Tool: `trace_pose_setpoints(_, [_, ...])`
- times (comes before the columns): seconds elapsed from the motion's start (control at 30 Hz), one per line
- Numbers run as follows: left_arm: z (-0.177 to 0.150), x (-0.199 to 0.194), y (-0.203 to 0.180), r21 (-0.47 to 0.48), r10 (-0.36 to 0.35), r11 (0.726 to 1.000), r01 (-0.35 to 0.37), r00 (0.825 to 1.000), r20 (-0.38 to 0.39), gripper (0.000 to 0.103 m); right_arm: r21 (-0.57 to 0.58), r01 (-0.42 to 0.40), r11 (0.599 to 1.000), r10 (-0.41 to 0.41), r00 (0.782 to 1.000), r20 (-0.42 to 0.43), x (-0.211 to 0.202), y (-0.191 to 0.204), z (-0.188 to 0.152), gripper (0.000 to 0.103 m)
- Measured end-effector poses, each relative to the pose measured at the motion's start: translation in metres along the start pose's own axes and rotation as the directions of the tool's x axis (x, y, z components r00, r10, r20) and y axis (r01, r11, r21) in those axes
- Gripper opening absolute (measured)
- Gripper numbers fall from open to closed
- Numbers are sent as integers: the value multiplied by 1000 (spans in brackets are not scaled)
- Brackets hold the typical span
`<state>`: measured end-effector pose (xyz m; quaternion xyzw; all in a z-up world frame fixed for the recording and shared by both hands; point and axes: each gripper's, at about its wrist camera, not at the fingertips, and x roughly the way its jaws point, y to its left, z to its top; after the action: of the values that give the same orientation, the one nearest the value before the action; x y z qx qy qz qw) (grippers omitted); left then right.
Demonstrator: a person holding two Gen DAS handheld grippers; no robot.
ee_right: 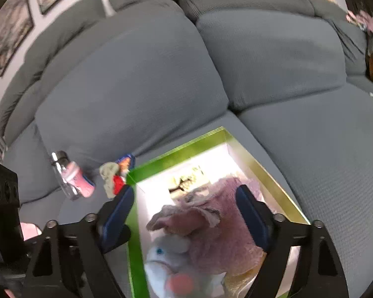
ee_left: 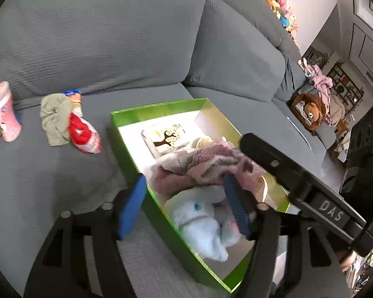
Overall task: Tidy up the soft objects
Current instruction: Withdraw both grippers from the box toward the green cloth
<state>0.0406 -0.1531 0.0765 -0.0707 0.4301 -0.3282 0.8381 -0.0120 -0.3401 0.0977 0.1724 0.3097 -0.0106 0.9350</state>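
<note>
A green box (ee_left: 159, 108) (ee_right: 176, 152) sits on the grey sofa seat. Inside lie a pink knitted cloth (ee_left: 211, 164) (ee_right: 218, 221), a white plush toy (ee_left: 201, 223) (ee_right: 166, 255) and a card with a tree picture (ee_left: 166, 136). My left gripper (ee_left: 184, 203) is open and empty over the box's near left wall. My right gripper (ee_right: 186, 218) is open and empty above the pink cloth; its body (ee_left: 298, 181) crosses the left wrist view. A green-grey cloth (ee_left: 56, 118) (ee_right: 108, 173) and a red-and-white soft item (ee_left: 83, 134) (ee_right: 118, 182) lie left of the box.
A pink cup (ee_left: 3, 111) (ee_right: 78, 178) and a clear bottle (ee_right: 61, 171) lie further left on the seat. A brown plush (ee_left: 308, 114) and pink clothes (ee_left: 320, 82) sit at the sofa's far right. Small toys (ee_left: 283, 7) line the backrest top.
</note>
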Motion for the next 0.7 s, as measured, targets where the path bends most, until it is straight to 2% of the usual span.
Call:
trace_pose_setpoints(0.1, [-2, -21, 13, -29, 20, 999, -18, 998, 54, 79, -18, 3, 1000, -2, 999, 33, -10, 8, 0, 87])
trace_pose_setpoints(0.23, [-7, -47, 32, -84, 46, 996, -37, 993, 107, 83, -62, 11, 998, -7, 998, 63, -18, 26, 0, 95])
trace_pose_setpoints(0.4, [-18, -79, 63, -133, 106, 987, -87, 984, 143, 85, -105, 0, 995, 7, 997, 70, -23, 48, -5, 95])
trace_pose_setpoints(0.53, [-34, -104, 93, -186, 176, 972, -145, 970, 168, 85, -126, -21, 992, 29, 997, 65, -24, 66, -11, 95])
trace_pose_setpoints(0.63, [-48, -128, 122, -227, 212, 959, -168, 960, 184, 85, -119, -62, 991, 69, 996, 52, -21, 77, -15, 95])
trace_pose_setpoints(0.7, [-58, -140, 140, -250, 260, 945, -211, 948, 181, 85, -102, -102, 990, 105, 994, 30, -16, 83, -17, 95])
